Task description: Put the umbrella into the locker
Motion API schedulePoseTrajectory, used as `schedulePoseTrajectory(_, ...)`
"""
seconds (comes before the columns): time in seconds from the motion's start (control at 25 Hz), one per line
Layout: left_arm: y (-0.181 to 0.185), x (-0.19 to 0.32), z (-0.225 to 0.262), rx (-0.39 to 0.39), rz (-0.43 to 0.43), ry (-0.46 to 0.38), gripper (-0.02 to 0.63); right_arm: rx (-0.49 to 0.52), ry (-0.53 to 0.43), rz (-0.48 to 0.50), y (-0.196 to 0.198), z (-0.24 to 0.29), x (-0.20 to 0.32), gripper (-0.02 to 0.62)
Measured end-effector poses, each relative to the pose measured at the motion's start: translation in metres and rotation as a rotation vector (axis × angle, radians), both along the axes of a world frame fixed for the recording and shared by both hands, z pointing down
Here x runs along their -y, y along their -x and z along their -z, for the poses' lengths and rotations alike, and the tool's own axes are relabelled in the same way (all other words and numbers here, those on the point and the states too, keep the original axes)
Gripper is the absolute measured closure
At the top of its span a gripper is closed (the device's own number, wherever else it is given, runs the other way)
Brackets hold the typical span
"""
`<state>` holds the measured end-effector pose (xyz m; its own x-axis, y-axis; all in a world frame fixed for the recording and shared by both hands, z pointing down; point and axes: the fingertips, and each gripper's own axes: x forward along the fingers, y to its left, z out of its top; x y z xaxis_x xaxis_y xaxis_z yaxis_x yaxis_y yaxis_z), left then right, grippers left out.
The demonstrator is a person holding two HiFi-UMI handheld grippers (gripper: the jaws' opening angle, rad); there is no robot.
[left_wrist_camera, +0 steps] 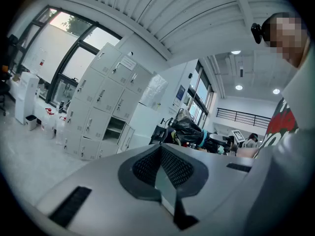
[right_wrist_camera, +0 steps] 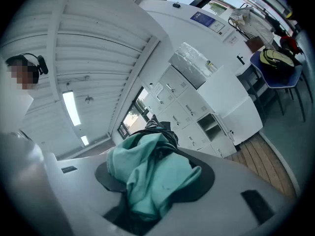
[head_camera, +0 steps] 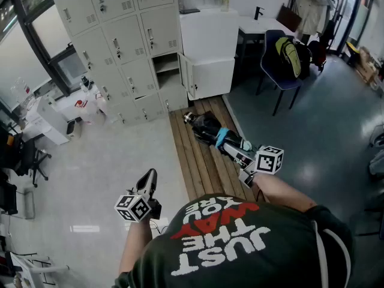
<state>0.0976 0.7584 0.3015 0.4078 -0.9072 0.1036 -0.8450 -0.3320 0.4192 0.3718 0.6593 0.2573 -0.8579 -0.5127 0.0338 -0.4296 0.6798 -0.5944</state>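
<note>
The folded umbrella point(head_camera: 207, 128) is held level by the right tool point(head_camera: 240, 156), whose jaws are clamped on its teal-wrapped end, well short of the locker point(head_camera: 123, 41). The left tool point(head_camera: 149, 179) is closed, with nothing in it. Only one end is gripped — the long black body could sag or twist loose if soft fabric alone is pinched. The open compartment point(head_camera: 167, 65) looks narrow, so the tip might be caught on its frame or door point(head_camera: 188, 77) unless lined up.
</note>
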Motion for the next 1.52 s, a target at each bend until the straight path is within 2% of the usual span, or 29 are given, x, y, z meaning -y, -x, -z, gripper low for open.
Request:
schedulePoseTrajectory(0.48,0.006,0.001,0.0,0.0,-0.015,0.001,0.597,0.002,0.009,-0.013,0.004,-0.002,0.0,0.371)
schedulePoseTrajectory(0.96,0.045,-0.003,-0.009,-0.008,-0.022,-0.002,0.597,0.021,0.016,-0.037,0.032,-0.004,0.002,0.37)
schedulePoseTrajectory(1.28,0.079,0.006,-0.011,-0.019,0.008,0.016,0.597,0.021,0.013,-0.041,0.056,0.003,0.026,0.37)
schedulePoseTrajectory(1.52,0.082,0.025,-0.022,-0.019,0.032,0.048,0.597,0.029,0.032,-0.018,0.063,-0.004,0.06,0.37)
